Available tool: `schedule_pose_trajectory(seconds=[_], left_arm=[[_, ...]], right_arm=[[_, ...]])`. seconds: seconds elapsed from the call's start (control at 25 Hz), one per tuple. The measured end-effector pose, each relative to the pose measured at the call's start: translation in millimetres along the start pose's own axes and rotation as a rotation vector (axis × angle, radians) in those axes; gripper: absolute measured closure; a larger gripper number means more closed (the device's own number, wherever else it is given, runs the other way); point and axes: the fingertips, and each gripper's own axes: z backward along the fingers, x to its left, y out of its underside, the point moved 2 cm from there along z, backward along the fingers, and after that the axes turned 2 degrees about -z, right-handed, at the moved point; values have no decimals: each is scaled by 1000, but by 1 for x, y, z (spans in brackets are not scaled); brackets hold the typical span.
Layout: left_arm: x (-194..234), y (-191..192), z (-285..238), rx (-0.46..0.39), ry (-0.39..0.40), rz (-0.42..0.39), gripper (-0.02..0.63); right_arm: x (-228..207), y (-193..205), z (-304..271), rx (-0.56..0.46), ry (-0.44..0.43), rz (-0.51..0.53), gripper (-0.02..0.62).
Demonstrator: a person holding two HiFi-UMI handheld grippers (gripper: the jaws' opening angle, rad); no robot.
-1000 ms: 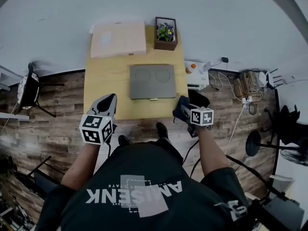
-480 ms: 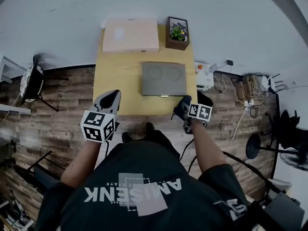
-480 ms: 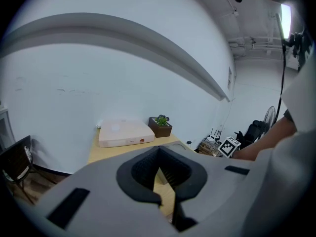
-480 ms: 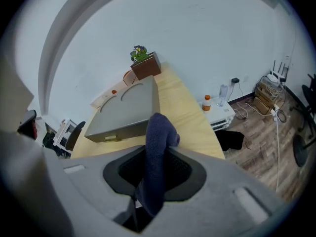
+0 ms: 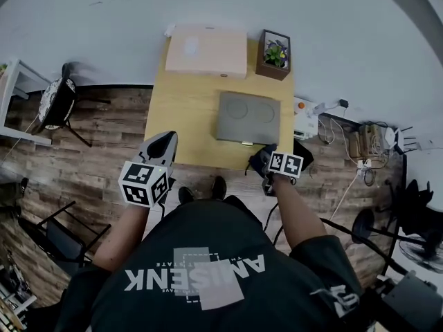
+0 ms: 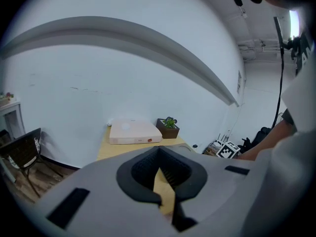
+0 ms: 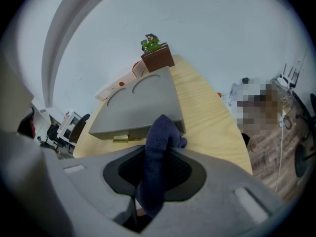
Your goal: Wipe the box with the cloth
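Note:
A flat grey box point(image 5: 249, 118) with two round dents in its lid lies on the right half of the light wood table point(image 5: 183, 116). In the right gripper view the grey box point(image 7: 138, 105) is just ahead of the jaws. My right gripper point(image 5: 264, 160) hovers at the table's near edge by the box's front corner, shut on a dark blue cloth point(image 7: 159, 147) that bulges out past the jaws. My left gripper point(image 5: 162, 147) hangs over the near left edge, its jaw tips together with nothing between them. It points at the table's far end.
A pale pink box point(image 5: 208, 50) and a potted plant in a brown wooden holder point(image 5: 275, 54) stand at the table's far edge by the white wall. A black chair point(image 5: 59, 106) is to the left. Cables and a power strip point(image 5: 360, 144) lie on the floor to the right.
The head view has swung, so the table now sits further right and lower in the picture. Both grippers stay at its near edge, the right one still holding the cloth.

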Motion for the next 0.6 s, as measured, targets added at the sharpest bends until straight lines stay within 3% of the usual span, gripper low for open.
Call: schedule_pose_trajectory(seconds=[0.6], left_arm=[[21,16,26,44,-83,9,608]], right_arm=[[45,10,-14,113,-71,392,511]])
